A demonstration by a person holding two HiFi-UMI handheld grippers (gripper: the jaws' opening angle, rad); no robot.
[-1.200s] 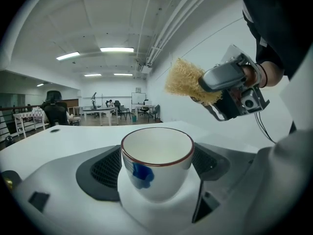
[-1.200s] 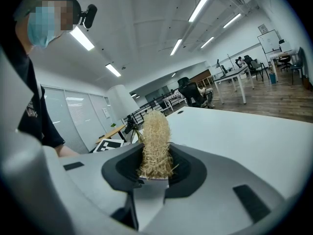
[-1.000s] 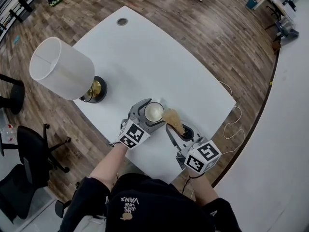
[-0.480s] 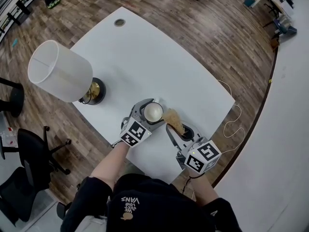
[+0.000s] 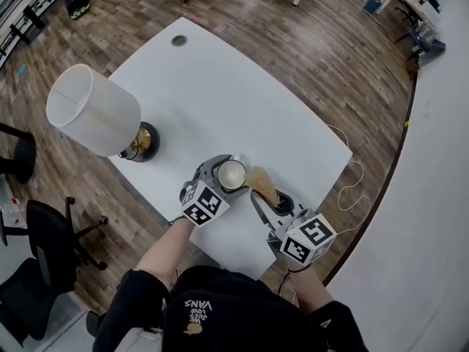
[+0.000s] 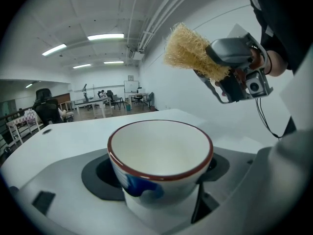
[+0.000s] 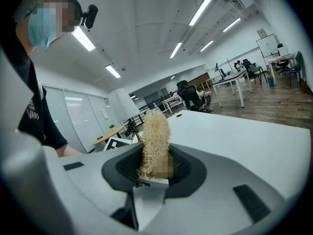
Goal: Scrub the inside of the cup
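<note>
Hardly shifted since a second ago. Over the near edge of the white table (image 5: 220, 86), keeps the left gripper (image 5: 220, 174) clamped round the upright cup (image 6: 160, 155); pinches a straw-coloured scrubber (image 7: 155, 136) tight in the right gripper (image 5: 265, 196), above and beside the rim, not inside. Looks not yet begun: leaves the whole interior to scrub.

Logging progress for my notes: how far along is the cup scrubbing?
Done: the left gripper grips the white, red-rimmed ceramic cup; the right gripper grips the tan fibrous scrubber. In hand: the scrubber is held up beside the cup, not yet in it. Left: entering the cup and scrubbing its inside.
</note>
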